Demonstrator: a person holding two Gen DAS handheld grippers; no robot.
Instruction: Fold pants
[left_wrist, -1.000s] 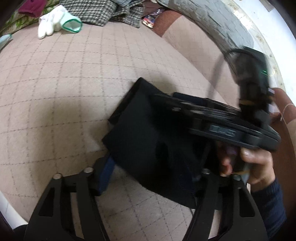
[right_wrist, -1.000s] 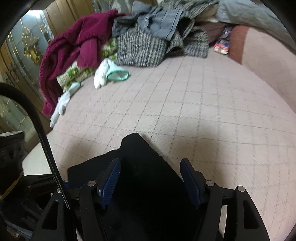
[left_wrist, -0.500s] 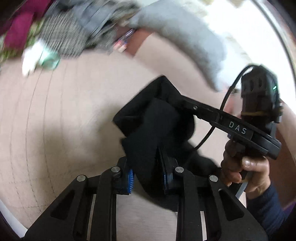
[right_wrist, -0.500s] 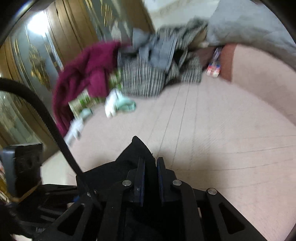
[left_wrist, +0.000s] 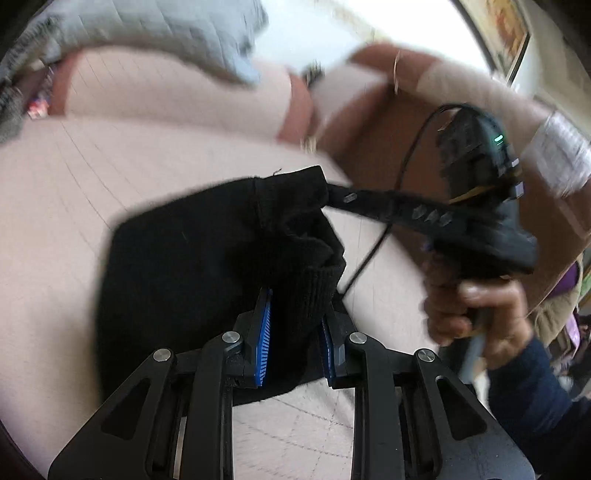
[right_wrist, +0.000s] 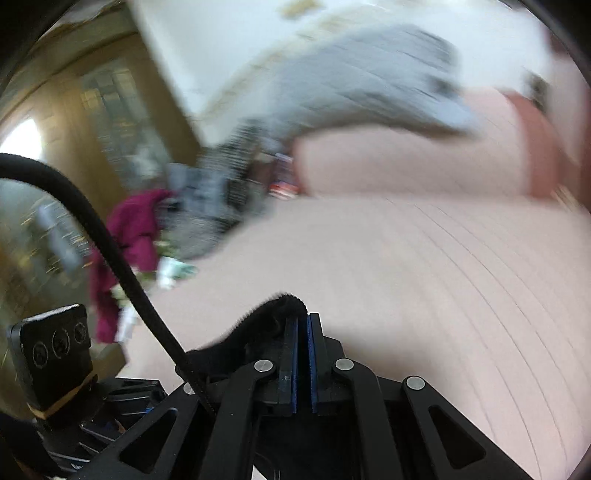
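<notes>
A: Nearest, left gripper (left_wrist: 295, 328)?
B: Clamped on a ribbed fold of the pants (left_wrist: 207, 266), blue pads (left_wrist: 264, 332) pressed to either side of it.

A: And the right gripper (right_wrist: 303, 354)?
B: Pinched tight on a top edge of the pants (right_wrist: 273, 310), pads almost touching; seen from the left view (left_wrist: 332, 195), biting the far corner of the cloth.

A: Pants themselves?
B: Black, bunched between both grippers, held up over the pink bed (left_wrist: 110, 166).

A: Room beyond?
B: Open quilted bed ahead and to the right (right_wrist: 424, 277). Clothes pile (right_wrist: 155, 229) at the far left edge, grey blanket (left_wrist: 166, 33) along the far edge. Much blurred.
</notes>
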